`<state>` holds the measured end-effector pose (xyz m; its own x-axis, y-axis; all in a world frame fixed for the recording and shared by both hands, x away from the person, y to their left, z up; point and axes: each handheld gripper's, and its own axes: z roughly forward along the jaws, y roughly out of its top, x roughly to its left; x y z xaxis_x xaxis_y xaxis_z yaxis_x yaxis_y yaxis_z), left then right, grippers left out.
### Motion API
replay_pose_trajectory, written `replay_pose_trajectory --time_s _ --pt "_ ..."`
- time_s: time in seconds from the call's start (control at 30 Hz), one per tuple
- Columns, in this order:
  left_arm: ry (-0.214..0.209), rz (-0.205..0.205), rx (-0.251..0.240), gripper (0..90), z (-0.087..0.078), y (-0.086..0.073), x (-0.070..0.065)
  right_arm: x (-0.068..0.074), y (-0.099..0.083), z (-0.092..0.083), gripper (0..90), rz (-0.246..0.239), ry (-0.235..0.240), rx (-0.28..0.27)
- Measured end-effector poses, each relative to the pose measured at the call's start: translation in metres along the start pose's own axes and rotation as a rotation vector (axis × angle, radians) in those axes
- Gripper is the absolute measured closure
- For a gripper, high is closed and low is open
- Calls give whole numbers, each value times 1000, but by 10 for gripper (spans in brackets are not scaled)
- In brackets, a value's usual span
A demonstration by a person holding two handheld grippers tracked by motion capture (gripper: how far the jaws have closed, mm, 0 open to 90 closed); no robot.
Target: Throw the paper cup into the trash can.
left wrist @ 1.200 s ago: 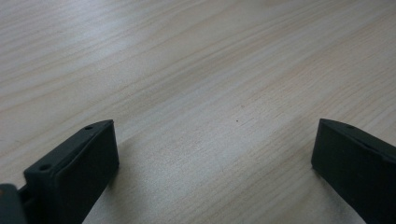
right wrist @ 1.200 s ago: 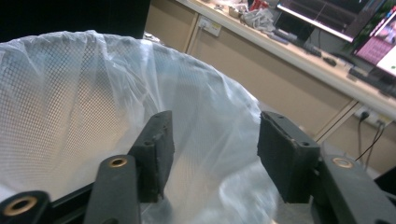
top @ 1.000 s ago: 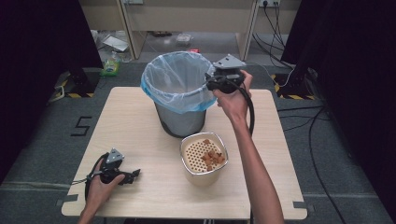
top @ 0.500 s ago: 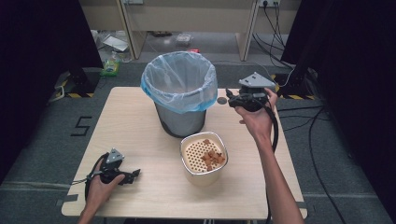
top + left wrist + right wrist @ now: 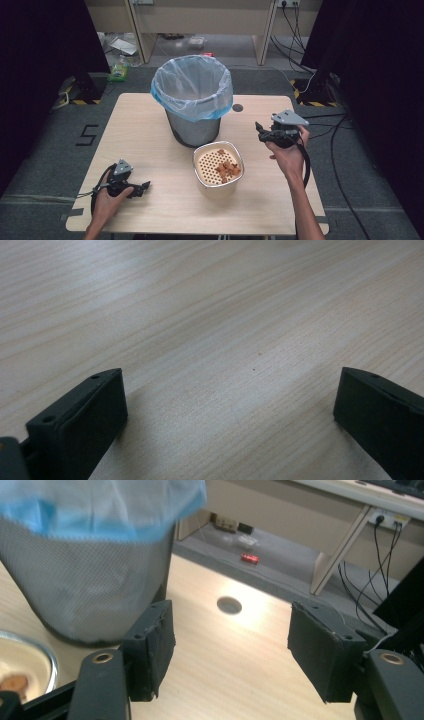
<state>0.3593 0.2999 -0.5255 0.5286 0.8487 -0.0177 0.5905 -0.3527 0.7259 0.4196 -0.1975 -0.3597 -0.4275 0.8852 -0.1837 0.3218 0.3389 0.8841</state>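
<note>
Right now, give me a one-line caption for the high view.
Right tongs open beside the lined bin, left tongs resting on the table, strainer bowl between.

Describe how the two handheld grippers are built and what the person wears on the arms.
Both the left gripper and right gripper are black, each topped by a grey three-cornered plate and trailing a black cable. Their jaws are blocky with flat dark pads and small screw holes. The forearms are bare, no sleeves.

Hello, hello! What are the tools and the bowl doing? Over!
Right tool open, empty, beside the bin. Left tool open on the table. Bowl holds brown bits. Nothing blocking.
</note>
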Motion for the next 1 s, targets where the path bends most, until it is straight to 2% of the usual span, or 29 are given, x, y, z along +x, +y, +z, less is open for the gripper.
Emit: replay_pose_trajectory --time_s 0.07,0.1,0.13,0.17,0.23,0.27,0.4,0.43,0.53,0.63,0.87,1.0 --pt "-1 0 0 0 0 0 0 1 -11 -1 356 8 11 9" --pt "-1 0 0 0 0 0 0 2 -23 -2 355 10 16 25" --pt "-1 0 0 0 0 0 0 2 -23 -2 355 10 16 25" --pt "-1 -1 0 0 0 0 0 4 -34 -3 354 9 22 44" --pt "-1 -1 0 0 0 0 0 4 -39 -3 354 5 21 54" --pt "-1 -1 0 0 0 0 0 6 -52 -4 353 10 15 63" --pt "-1 -1 0 0 0 0 0 10 -72 -3 351 38 27 82" --pt "-1 0 0 0 0 0 0 10 -77 -2 350 33 38 107" --pt "-1 -1 0 0 0 0 0 11 -85 -1 350 40 37 111" --pt "0 -1 -1 0 0 0 0 16 -103 2 348 56 53 166" --pt "-1 0 0 0 0 0 0 23 -121 7 344 52 72 223" --pt "-1 -1 -1 0 0 0 0 24 -125 9 332 53 68 249"
